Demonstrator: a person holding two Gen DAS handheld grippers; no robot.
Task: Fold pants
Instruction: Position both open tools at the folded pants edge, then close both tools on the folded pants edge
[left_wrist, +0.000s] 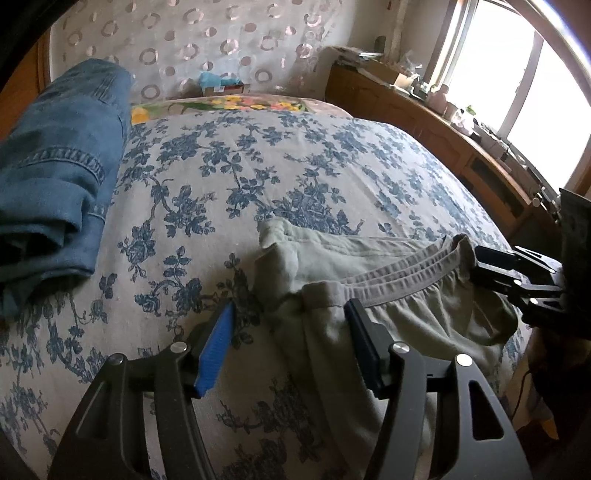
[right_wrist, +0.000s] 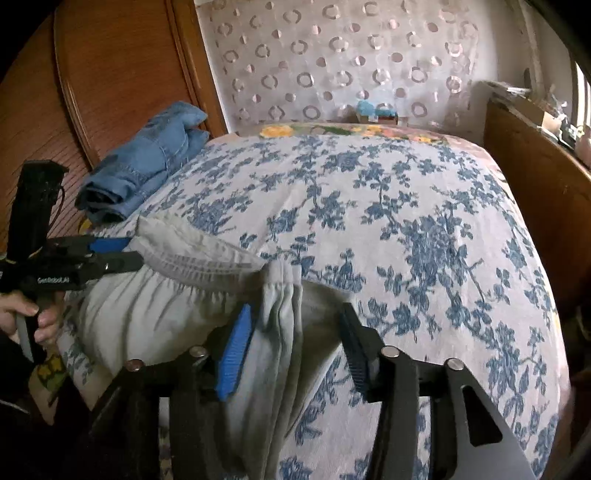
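Only one bit of writing could be read. Small white letters sat on the black side of the left gripper (right_wrist: 110, 254), seen from the right wrist view. They looked like "GenRobot.AI", but the letters were tiny and a bit fuzzy. A small box (left_wrist: 221, 88) at the far end of the bed had a label, too blurry to read.

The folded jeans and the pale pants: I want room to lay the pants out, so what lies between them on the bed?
Only bare floral bedspread. In the left wrist view nothing sits between the folded jeans and the pale pants.
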